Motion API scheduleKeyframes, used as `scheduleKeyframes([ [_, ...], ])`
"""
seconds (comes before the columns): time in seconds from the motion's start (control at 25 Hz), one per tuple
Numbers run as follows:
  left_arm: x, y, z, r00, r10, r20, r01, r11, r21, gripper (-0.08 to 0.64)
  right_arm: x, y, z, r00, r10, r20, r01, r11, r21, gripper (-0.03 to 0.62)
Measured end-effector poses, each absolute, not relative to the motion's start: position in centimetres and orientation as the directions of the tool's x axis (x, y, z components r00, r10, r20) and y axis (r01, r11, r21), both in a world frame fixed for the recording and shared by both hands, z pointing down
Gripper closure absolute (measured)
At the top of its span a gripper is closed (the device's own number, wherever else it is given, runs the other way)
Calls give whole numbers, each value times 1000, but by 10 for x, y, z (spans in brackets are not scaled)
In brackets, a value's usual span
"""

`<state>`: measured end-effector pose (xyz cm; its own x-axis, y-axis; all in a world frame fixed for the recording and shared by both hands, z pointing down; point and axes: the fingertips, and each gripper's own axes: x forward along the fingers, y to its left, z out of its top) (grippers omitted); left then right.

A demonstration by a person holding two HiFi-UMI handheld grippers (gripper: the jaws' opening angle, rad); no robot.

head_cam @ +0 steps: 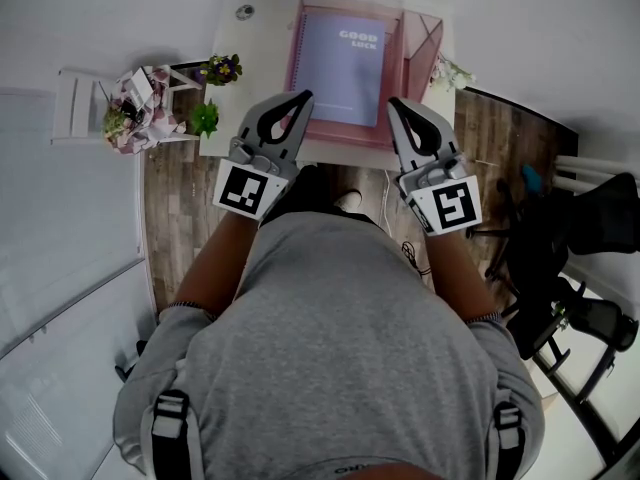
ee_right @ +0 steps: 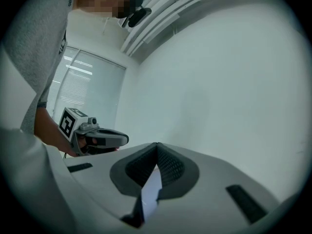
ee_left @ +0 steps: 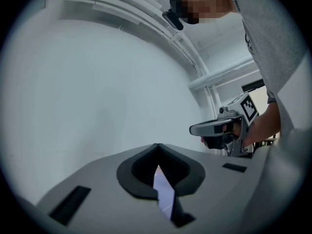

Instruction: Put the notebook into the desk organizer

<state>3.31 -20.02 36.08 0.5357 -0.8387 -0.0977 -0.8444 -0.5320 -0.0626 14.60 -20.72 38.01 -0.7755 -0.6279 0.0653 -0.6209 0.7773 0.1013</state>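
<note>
left gripper (head_cam: 300, 98), right gripper (head_cam: 394, 104): jaws pressed together, empty | notebook (head_cam: 340, 63) flat ahead, between tips; pink organizer (head_cam: 424, 46) past right tip | any pinch needs the jaws spread first

1 notebook (head_cam: 340, 63), 1 organizer (head_cam: 421, 50), 2 grippers (head_cam: 302, 97) (head_cam: 393, 104).

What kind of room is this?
Probably a small study or home office. A white desk holds a purple notebook and a pink desk organizer. What looks like a black office chair stands on the wood floor nearby.
</note>
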Motion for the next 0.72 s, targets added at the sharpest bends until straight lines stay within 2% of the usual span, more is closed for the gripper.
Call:
scheduleKeyframes([
  [0.72,32,-196,359,535,-838,-106,-845,-531,-67,541,145,-204,381,-775,-628,63,-621,777,107,586],
])
